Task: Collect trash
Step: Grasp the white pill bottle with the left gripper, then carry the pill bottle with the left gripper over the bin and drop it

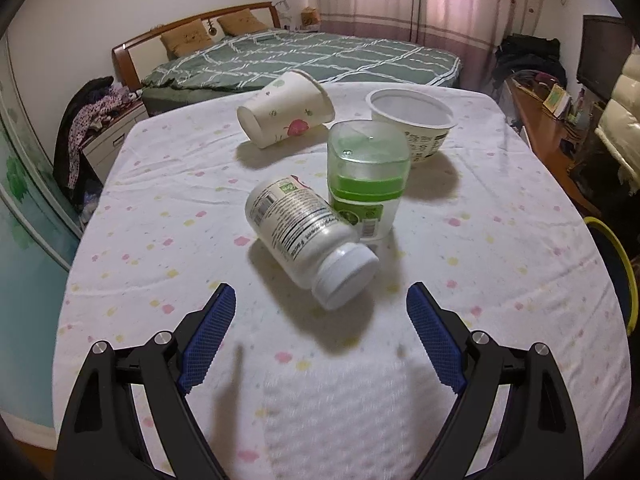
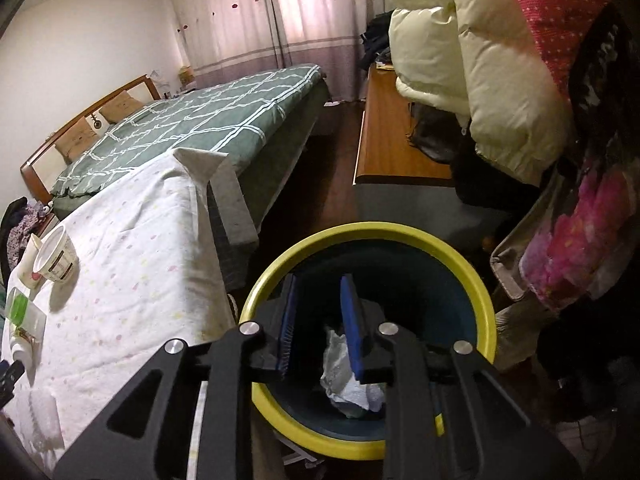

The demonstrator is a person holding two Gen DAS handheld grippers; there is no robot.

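Note:
A white pill bottle [image 1: 308, 240] lies on its side on the white spotted tablecloth [image 1: 160, 220]. Behind it stand a green-lidded clear container [image 1: 366, 176] and a white bowl [image 1: 412, 120]. A flower-print paper cup [image 1: 284, 110] lies on its side further back. My left gripper [image 1: 320, 300] is open, just short of the pill bottle's cap. My right gripper [image 2: 318, 284] hangs over a yellow-rimmed bin [image 2: 490, 300]; its jaws are slightly apart and empty. Crumpled white paper [image 2: 340, 372] lies in the bin.
The bin stands on the floor off the table's right side; its rim shows in the left wrist view [image 1: 624, 264]. A green bed [image 2: 192, 124] lies behind the table. A wooden cabinet [image 2: 388, 128] and hanging coats [image 2: 500, 80] stand to the right.

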